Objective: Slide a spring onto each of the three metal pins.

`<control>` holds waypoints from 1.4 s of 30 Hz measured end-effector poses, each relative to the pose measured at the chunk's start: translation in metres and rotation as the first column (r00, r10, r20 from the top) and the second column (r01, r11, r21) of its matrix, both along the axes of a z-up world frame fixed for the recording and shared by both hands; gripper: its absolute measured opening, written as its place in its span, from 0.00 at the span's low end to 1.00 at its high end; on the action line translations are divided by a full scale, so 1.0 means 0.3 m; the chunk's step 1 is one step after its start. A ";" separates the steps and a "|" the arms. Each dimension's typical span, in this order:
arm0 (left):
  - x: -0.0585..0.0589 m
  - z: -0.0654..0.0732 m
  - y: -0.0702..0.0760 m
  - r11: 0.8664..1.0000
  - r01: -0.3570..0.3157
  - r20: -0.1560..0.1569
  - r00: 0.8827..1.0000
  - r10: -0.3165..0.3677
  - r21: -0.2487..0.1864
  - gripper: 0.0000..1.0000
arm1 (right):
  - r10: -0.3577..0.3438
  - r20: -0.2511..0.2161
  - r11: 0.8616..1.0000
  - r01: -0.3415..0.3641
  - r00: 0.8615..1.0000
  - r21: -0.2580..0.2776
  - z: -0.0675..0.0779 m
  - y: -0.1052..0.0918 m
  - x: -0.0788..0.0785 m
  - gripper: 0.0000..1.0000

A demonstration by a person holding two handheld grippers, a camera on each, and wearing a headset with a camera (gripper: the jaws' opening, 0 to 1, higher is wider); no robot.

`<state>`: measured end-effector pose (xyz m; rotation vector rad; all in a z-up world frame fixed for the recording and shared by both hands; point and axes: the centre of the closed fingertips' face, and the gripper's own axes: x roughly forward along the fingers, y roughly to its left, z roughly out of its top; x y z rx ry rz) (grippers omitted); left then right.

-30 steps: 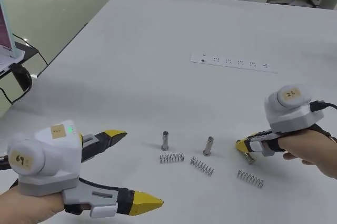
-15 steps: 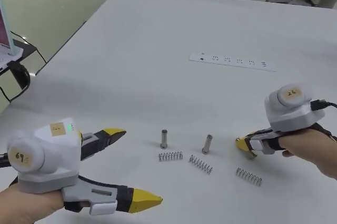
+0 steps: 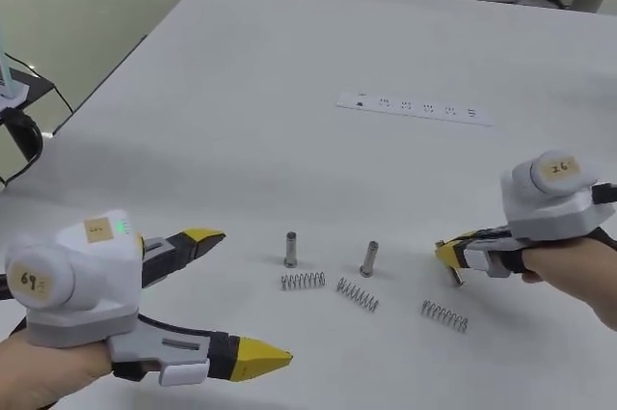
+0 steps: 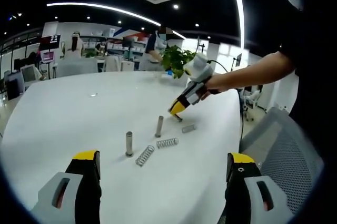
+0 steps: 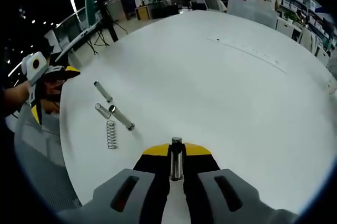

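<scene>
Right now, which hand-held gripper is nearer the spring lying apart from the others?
Right. The right hand-held gripper is beside the spring; the left hand-held gripper is past both standing pins.

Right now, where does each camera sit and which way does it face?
Head view: on the headset, looking forward and down at the table; left gripper and right gripper show.
Left gripper view: on that gripper, facing the right gripper; own jaws apart.
Right gripper view: on that gripper, facing the left gripper; own jaws clamp a pin.
All three share the two standing pins.
</scene>
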<state>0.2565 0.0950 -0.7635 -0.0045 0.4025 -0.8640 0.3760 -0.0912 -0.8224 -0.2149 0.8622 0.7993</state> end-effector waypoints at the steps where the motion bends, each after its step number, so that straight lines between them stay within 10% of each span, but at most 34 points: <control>1: 0.000 0.000 0.000 1.000 -0.001 0.000 1.000 0.001 -0.002 0.97 | -0.002 0.004 1.000 0.002 1.000 0.001 0.002 -0.002 0.001 0.05; 42: -0.001 0.009 -0.012 1.000 0.002 0.006 1.000 -0.002 -0.002 0.98 | 0.048 0.105 0.999 -0.046 0.993 -0.013 0.039 -0.025 -0.029 0.06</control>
